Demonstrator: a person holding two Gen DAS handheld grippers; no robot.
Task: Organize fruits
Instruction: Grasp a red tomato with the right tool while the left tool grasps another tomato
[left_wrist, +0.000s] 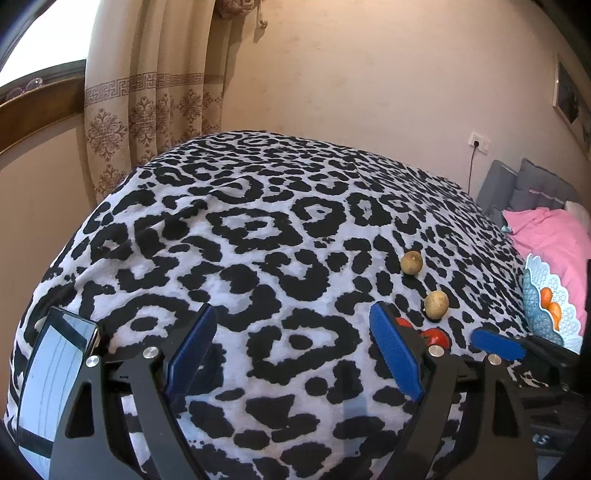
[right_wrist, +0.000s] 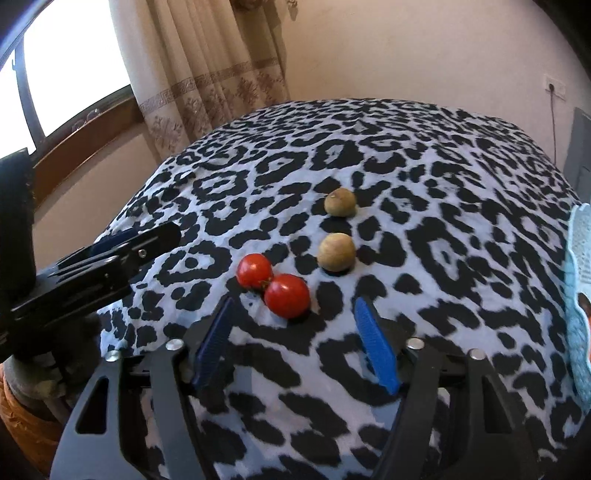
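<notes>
Two red tomatoes (right_wrist: 255, 271) (right_wrist: 287, 301) lie touching on the leopard-print bedspread (right_wrist: 443, 240), with two brownish round fruits (right_wrist: 337, 252) (right_wrist: 340, 201) just beyond them. My right gripper (right_wrist: 294, 302) is open, and the nearer tomato sits between its blue fingertips without touching either pad. My left gripper (left_wrist: 292, 308) is open over bare bedspread with nothing between its fingers. To its right are the brown fruits (left_wrist: 436, 304) (left_wrist: 411, 263) and a tomato (left_wrist: 436, 336) half hidden behind its finger. One blue pad (left_wrist: 498, 344) of my right gripper shows there too.
A light blue lace-rimmed basket (left_wrist: 535, 295) holding orange fruit (left_wrist: 550, 306) stands at the bed's right, beside a pink pillow (left_wrist: 550, 232). Its rim (right_wrist: 580, 251) shows in the right wrist view. A curtain (left_wrist: 147, 110) and window lie beyond the far left bed edge.
</notes>
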